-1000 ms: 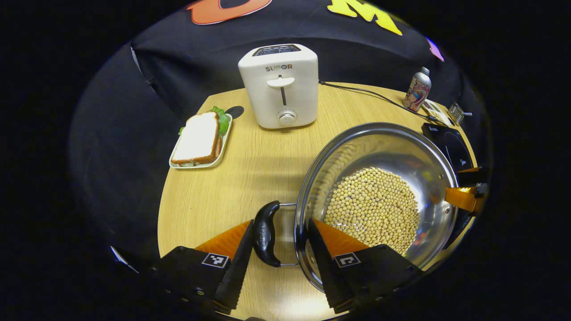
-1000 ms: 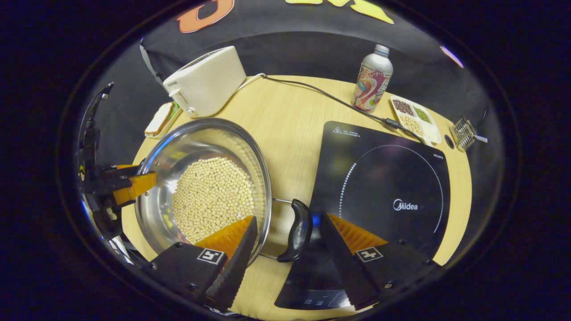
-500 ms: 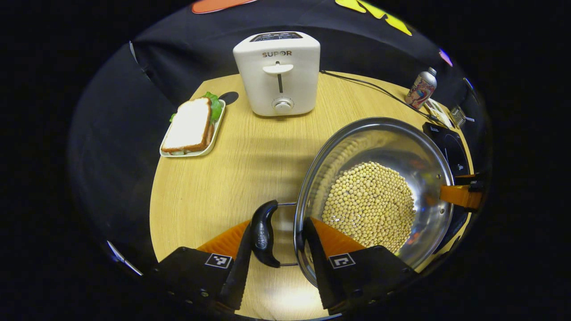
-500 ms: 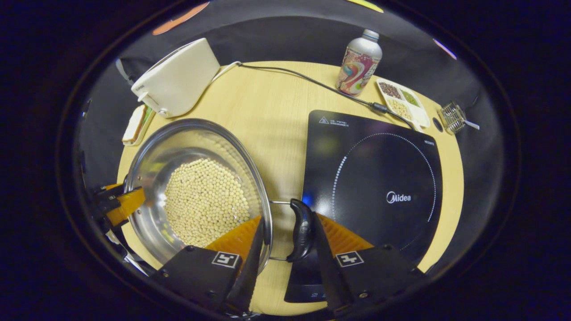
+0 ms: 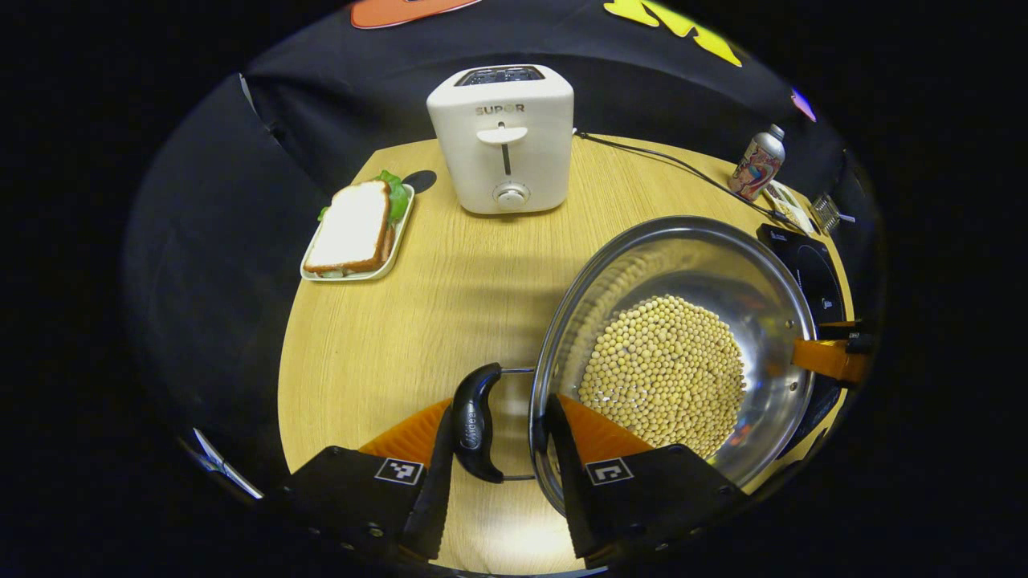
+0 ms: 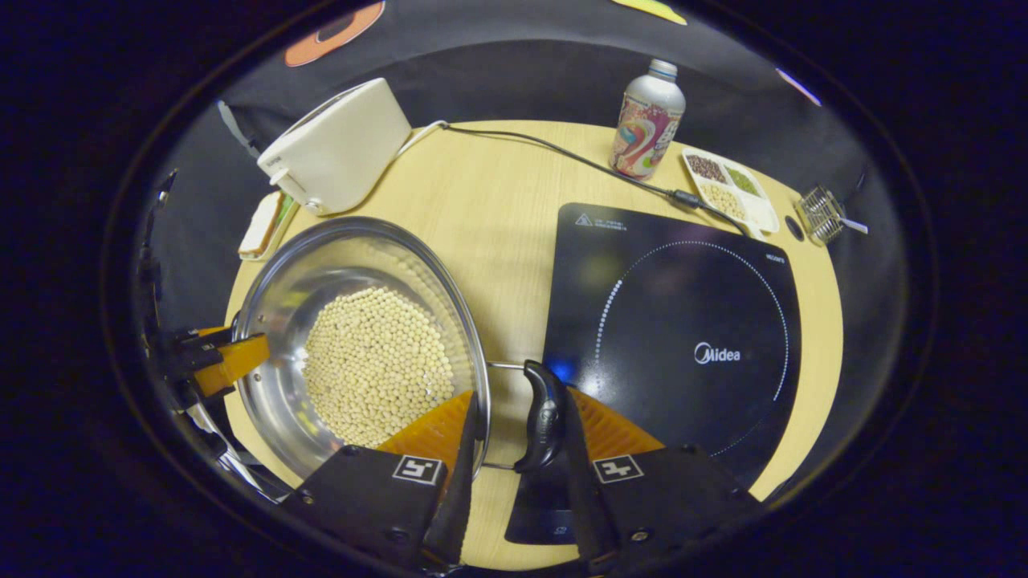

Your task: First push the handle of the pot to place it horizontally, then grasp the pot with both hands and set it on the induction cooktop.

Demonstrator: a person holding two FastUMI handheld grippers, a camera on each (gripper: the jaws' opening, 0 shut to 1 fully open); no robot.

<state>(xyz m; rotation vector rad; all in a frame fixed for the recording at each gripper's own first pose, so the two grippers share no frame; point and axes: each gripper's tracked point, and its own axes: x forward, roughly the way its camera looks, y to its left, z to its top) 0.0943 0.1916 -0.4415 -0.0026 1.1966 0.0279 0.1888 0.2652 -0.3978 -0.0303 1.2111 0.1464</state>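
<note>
A: Start with the biggest thing. What does the table [image 5: 450,289] give us?

B: Round wooden top, edges dropping into the dark cloth on all sides. There is open wood between the toaster [image 5: 501,138] at the back and the pot [image 5: 671,365] nearer the front. The induction cooktop [image 6: 683,337] lies flat just beside the pot, its glass bare, its near corner close to the table's front edge.

A: And the pot?

B: Steel, wide, with a layer of pale beans [image 6: 377,365] in the bottom. It is left of the cooktop, not on it. Whether its base touches the wood I cannot tell.

A: Grippers?

B: The left gripper [image 5: 496,449] is narrowed around the left handle [image 5: 474,421]: one finger touches the handle's outer side, the other lies at the pot's rim. The right gripper [image 6: 518,449] brackets the right handle [image 6: 544,416] the same way, close to both handle and rim.

A: Small things?

B: A sandwich tray [image 5: 357,233] by the left edge; a bottle [image 6: 647,120], a divided dish [image 6: 732,197] and a wire strainer [image 6: 823,215] along the far right edge, behind the cooktop.
</note>
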